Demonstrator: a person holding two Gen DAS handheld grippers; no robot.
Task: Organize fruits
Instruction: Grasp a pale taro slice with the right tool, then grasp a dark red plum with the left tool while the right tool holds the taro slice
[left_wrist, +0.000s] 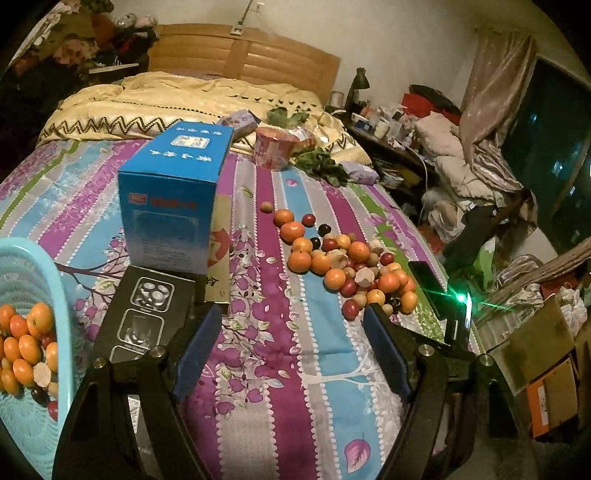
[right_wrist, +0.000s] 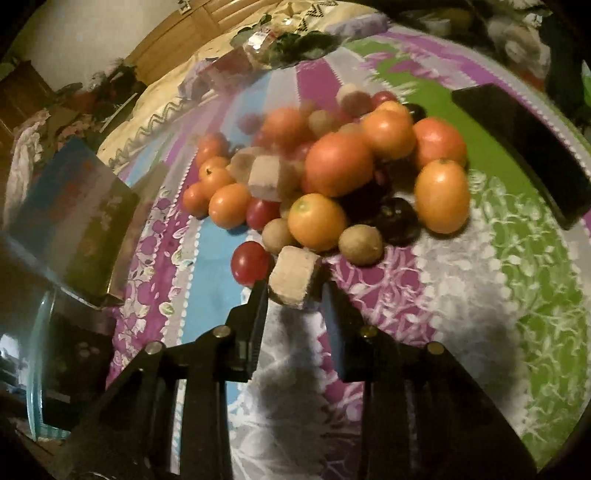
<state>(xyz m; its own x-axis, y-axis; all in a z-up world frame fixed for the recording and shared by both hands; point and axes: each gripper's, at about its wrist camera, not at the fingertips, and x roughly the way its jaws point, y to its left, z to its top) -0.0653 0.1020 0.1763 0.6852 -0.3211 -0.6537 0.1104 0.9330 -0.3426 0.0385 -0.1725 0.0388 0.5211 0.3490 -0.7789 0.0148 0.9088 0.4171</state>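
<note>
While the left hand-held gripper (left_wrist: 293, 325) hangs with fingers wide apart and nothing between them over the striped bedsheet (left_wrist: 258, 369), the right hand-held gripper (right_wrist: 295, 291) has its fingers against a pale cut fruit chunk (right_wrist: 294, 281) at the near edge of the fruit pile (right_wrist: 332, 173). Blue basket (left_wrist: 26, 254), left, holds sorted fruit.

Rough tally: one turquoise basket (left_wrist: 55, 273), one blue box (left_wrist: 170, 199), one black carton (left_wrist: 144, 314), one pink noodle cup (left_wrist: 275, 147) and one dark phone (right_wrist: 524, 147). The loose fruit pile (left_wrist: 347, 266) has about a dozen oranges; the small red and brown ones are too bunched to count
</note>
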